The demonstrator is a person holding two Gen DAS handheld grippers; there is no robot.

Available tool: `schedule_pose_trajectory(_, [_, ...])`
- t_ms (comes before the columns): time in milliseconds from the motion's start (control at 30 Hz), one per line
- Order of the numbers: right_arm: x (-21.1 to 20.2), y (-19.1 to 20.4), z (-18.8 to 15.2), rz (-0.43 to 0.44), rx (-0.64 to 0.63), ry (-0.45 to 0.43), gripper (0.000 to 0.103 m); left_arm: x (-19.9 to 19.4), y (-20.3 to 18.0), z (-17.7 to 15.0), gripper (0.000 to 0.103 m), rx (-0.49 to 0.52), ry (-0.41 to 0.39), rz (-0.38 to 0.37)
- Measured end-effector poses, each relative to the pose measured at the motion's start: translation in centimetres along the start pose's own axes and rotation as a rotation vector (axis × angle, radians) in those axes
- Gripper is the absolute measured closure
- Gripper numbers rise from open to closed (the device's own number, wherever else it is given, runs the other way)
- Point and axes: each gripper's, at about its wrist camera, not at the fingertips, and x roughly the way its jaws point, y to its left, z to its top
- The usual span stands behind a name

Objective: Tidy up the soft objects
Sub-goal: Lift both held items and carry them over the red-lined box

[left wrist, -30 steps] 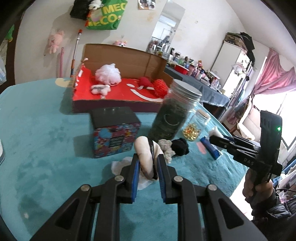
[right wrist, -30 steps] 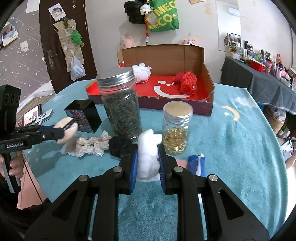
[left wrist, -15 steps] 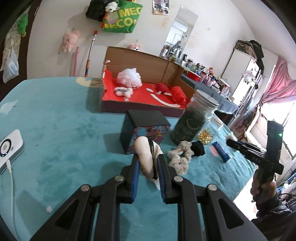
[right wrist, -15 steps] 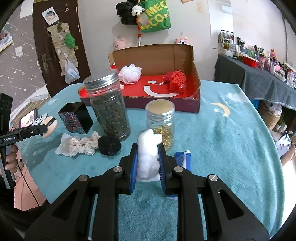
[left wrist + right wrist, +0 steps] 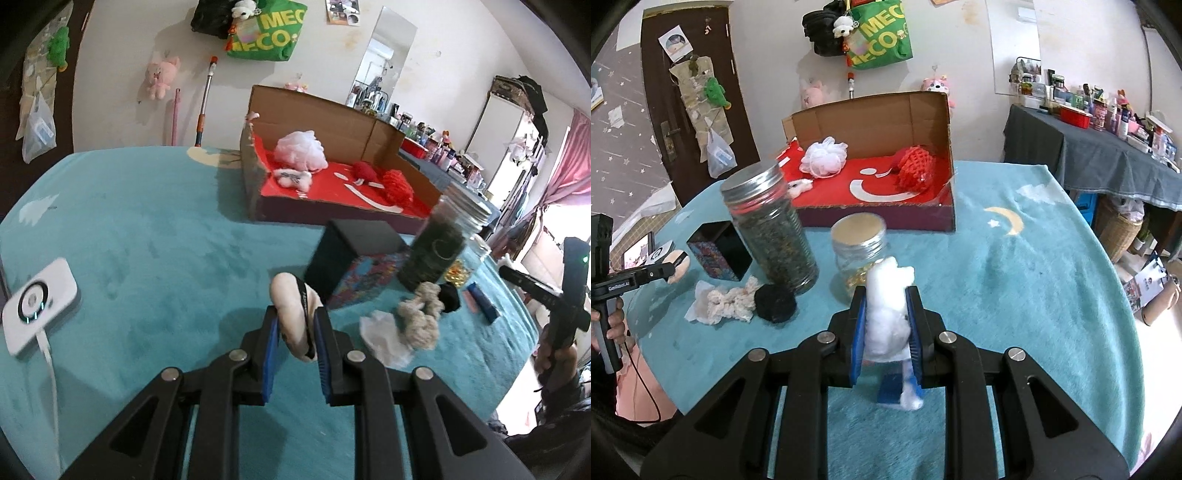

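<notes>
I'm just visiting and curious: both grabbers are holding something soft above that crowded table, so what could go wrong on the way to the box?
Possibly the right gripper sheds some of the white cotton wad; a tuft already hangs loose below its fingers. The tall jar and small jar stand between the grippers and the cardboard box, so a low pass could knock them over. The left gripper pinches the beige puff near one end, so it might slip.

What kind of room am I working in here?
Most likely a lived-in home room: a table under a teal blanket, plush toys hung on the wall, and a side table crowded with bottles.
</notes>
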Motion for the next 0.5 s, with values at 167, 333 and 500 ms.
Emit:
schedule_pose_trajectory(167, [1.2,-1.6,1.1,0.010,0.012,0.017,0.084,1.4,1.2,1.5,0.092,0.033,0.007,-0.035])
schedule_pose_trajectory(333, [2.0,-2.7,1.7,0.010,0.031,0.025,0.084,2.4,1.9,2.0,0.092,0.031,0.023,-0.048])
schedule_pose_trajectory(500, [2.3,-2.7,1.3,0.014,0.027,0.036,0.084,2.3,2.2,1.8,0.092,0.033,0.027,-0.047])
